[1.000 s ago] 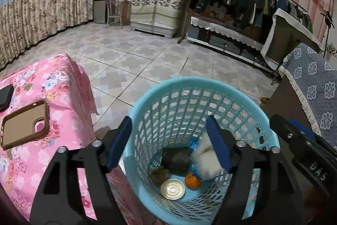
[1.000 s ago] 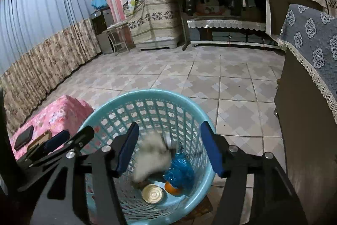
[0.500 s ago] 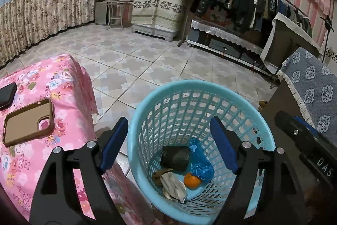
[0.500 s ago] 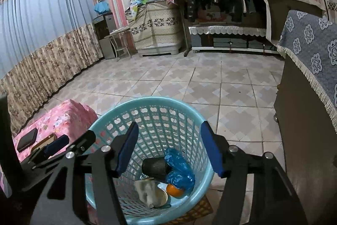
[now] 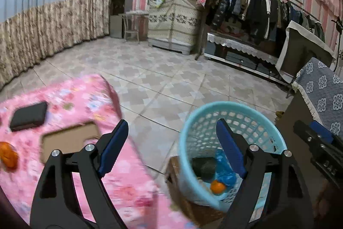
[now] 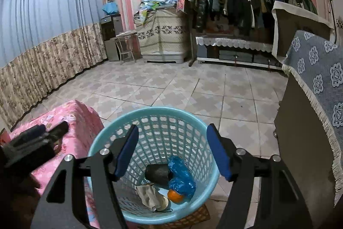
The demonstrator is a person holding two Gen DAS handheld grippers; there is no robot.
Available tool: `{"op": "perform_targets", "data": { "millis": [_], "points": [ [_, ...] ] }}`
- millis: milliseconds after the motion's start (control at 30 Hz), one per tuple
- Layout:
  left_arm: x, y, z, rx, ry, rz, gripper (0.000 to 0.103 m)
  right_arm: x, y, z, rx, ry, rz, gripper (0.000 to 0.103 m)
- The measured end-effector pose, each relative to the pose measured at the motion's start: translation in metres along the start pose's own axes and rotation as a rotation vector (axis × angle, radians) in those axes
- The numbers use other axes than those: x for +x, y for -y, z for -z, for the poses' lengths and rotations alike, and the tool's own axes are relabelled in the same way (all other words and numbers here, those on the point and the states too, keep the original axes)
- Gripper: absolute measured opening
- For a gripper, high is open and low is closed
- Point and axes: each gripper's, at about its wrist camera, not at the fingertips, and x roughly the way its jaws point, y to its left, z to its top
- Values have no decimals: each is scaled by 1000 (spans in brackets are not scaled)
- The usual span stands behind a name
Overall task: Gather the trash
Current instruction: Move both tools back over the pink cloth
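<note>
A light blue plastic basket stands on the floor beside the pink table; it also shows in the left wrist view. Inside lie a crumpled tissue, a black roll, a blue bag and an orange. My right gripper is open and empty above the basket. My left gripper is open and empty, over the gap between the table and the basket. An orange object lies on the pink floral tablecloth at the far left.
On the table lie a brown phone and a black case. A dark cabinet with a blue patterned cloth stands to the right. A clothes rack and tiled floor lie beyond.
The white tissue fell from the right gripper into the basket and lies at its bottom. My left gripper has swung left toward the table, so the basket now sits at its right.
</note>
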Motion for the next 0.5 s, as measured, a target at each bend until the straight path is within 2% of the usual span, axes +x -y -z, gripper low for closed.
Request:
{"op": "perform_targets", "data": {
  "millis": [133,233,367,500],
  "points": [
    [-30,-16,-7,-4,27,-14,82,-15,-8,-3,-13,19,4,65],
    [-56,-26,-10,33,52,-38,82,-30,-17,-9,-11,45,-8,67],
    [-97,-61,-9,35,76,-77,82,-46,-41,-13,-49,76,-34,72],
    [-138,-110,-6,37,113,-166,86,-59,-65,-12,-53,88,-67,72]
  ]
}}
